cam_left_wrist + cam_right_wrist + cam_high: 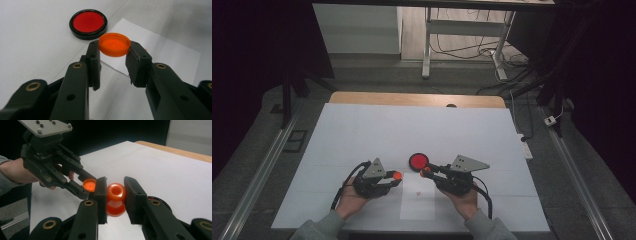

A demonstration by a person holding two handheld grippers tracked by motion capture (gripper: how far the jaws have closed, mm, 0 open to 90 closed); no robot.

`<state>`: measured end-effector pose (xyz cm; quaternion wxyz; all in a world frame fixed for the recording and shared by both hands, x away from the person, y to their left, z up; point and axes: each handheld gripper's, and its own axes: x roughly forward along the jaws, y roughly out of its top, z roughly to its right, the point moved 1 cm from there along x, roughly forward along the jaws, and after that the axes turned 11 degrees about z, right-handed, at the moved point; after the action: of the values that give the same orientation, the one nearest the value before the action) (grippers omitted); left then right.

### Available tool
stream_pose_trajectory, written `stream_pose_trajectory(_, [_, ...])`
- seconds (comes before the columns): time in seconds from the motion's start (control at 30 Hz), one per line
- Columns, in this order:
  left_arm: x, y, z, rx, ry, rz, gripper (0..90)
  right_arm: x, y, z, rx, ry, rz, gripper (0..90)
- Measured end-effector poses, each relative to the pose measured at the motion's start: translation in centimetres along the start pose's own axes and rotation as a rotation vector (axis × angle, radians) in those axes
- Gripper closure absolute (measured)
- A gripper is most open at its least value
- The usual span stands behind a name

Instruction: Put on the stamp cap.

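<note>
Two grippers work over a white table, one in each hand of a person. The left gripper is clamped on one orange cap, its two jaws pressing the cap's rim from either side and holding it off the table, open side facing the right gripper. The right gripper is clenched on one orange bottle; the right gripper view looks into its round mouth, which faces the cap. Cap and bottle are near each other but apart, both held above the one sheet of paper lying on the table between the hands. There is one more thing on the table: a single round black lid with a red centre, lying flat just beyond the paper, close to the right gripper's tips. In the high view the left gripper and the right gripper point at each other
</note>
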<state>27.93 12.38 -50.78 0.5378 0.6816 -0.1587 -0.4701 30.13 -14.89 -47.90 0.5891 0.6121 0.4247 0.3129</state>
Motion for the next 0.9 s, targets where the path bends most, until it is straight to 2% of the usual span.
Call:
stream_pose_trajectory(0.33, [0.9,0.7,0.3,-0.003,-0.019,0.002,64.9,0.0,0.0,0.0,0.004,0.001,0.004,72.2])
stream_pose_trajectory(0.53, [2.1,1.2,0.7,0.012,-0.034,-0.016,64.9,-0.2,0.2,0.1,0.015,0.001,0.016,72.1])
stream_pose_trajectory(0.9, [4.1,2.5,1.8,0.023,-0.073,0.002,64.9,-0.2,0.2,0.1,0.013,0.004,0.017,72.2])
